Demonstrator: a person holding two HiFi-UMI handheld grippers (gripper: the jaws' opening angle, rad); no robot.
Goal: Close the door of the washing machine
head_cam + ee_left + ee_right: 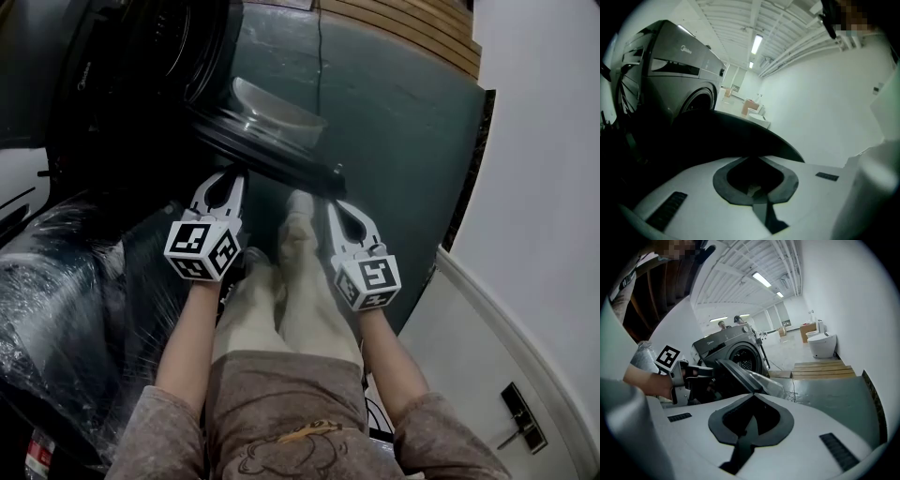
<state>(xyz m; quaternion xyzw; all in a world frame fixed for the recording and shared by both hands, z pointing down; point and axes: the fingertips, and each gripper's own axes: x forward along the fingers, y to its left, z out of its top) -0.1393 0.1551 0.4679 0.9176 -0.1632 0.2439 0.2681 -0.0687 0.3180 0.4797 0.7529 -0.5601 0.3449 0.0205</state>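
The door (272,152) stands swung wide from the washer (112,75), near the person's feet. The left claw (228,183) is clenched on nothing, its tip at the door's rim. The right claw (336,208), also clenched and empty, sits just beside the rim's free end. Press the closed tips on the rim, not the glass (277,112). Follow the hinge arc steadily until it clicks shut.

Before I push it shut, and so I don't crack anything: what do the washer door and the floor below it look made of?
Door: dark glossy rim, probably plastic. Its clear bowl catches highlights, so it is glass or clear plastic; I can't tell which. Floor: smooth green coating with a dull sheen, likely paint or epoxy.
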